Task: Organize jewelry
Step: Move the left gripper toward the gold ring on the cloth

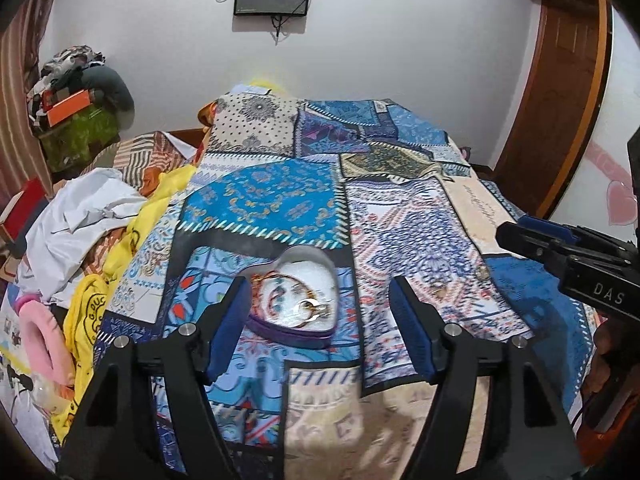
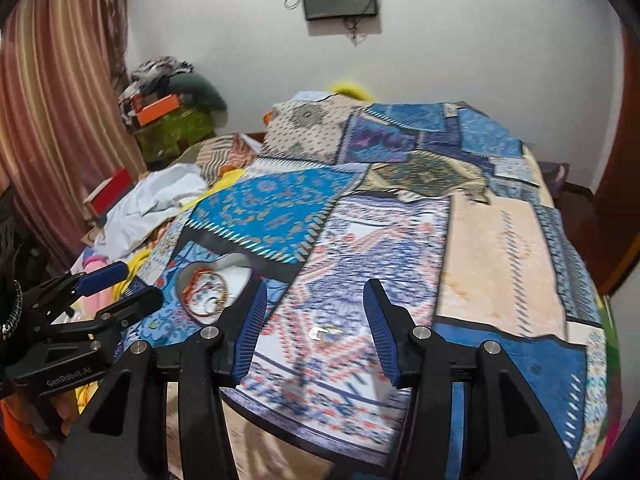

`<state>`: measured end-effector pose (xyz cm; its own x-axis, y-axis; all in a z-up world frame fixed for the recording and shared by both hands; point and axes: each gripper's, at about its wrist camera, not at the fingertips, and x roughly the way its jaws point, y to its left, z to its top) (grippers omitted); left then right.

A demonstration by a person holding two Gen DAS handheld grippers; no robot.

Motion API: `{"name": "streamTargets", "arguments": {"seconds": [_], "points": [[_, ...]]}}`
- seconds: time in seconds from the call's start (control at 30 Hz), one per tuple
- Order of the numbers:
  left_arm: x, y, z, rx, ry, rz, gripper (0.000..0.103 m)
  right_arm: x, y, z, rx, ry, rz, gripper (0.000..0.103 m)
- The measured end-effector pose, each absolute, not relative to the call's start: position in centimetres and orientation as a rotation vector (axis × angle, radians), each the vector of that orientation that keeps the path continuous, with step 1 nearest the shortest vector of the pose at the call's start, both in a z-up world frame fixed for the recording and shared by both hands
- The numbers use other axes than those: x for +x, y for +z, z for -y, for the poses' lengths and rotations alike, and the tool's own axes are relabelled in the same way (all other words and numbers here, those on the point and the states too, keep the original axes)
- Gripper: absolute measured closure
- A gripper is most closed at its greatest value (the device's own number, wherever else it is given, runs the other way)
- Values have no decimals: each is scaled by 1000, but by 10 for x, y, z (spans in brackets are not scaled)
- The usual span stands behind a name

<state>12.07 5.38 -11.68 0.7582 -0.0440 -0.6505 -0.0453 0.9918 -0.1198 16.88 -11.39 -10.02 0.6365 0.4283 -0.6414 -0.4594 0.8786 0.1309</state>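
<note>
A heart-shaped box (image 1: 288,330) with a purple wall and white inside lies on the patterned bedspread (image 1: 420,248). Red and gold bangles (image 1: 280,292) and a small shiny piece (image 1: 314,308) rest in it. My left gripper (image 1: 318,284) hovers just above the box, open, with nothing between its pads. In the right wrist view the box (image 2: 240,258) sits to the left, with the left gripper (image 2: 138,284) beside it. A small silver and gold jewel (image 2: 326,334) lies on the bedspread between and below the fingers of my right gripper (image 2: 317,284), which is open and holds nothing.
Crumpled white cloth (image 1: 80,220), yellow fabric (image 1: 92,312) and a pink ring-shaped item (image 1: 38,336) crowd the bed's left side. A pile of bags and an orange box (image 1: 68,106) stands in the back left corner. A wooden door (image 1: 560,92) is at the right.
</note>
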Motion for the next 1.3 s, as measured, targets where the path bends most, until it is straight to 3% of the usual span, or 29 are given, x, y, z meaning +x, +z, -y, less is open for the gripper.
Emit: {"name": "streamTargets", "arguments": {"seconds": [0.3, 0.8, 0.87, 0.97, 1.03, 1.13, 1.3], "points": [[135, -112, -16, -112, -47, -721, 32, 171, -103, 165, -3, 421, -718, 56], [169, -162, 38, -66, -146, -864, 32, 185, -141, 200, 2, 411, -820, 56], [170, -165, 42, -59, -162, -867, 38, 189, -146, 198, -7, 424, -833, 56], [172, -169, 48, -44, -192, -879, 57, 192, -152, 193, -19, 444, -843, 56], [174, -172, 50, -38, -211, -887, 75, 193, -153, 188, -24, 470, -844, 56], [175, -175, 52, -49, -250, -896, 90, 192, -153, 181, -40, 495, -834, 56], [180, -178, 52, -64, -245, -900, 90, 191, -157, 175, -57, 518, -830, 56]]}}
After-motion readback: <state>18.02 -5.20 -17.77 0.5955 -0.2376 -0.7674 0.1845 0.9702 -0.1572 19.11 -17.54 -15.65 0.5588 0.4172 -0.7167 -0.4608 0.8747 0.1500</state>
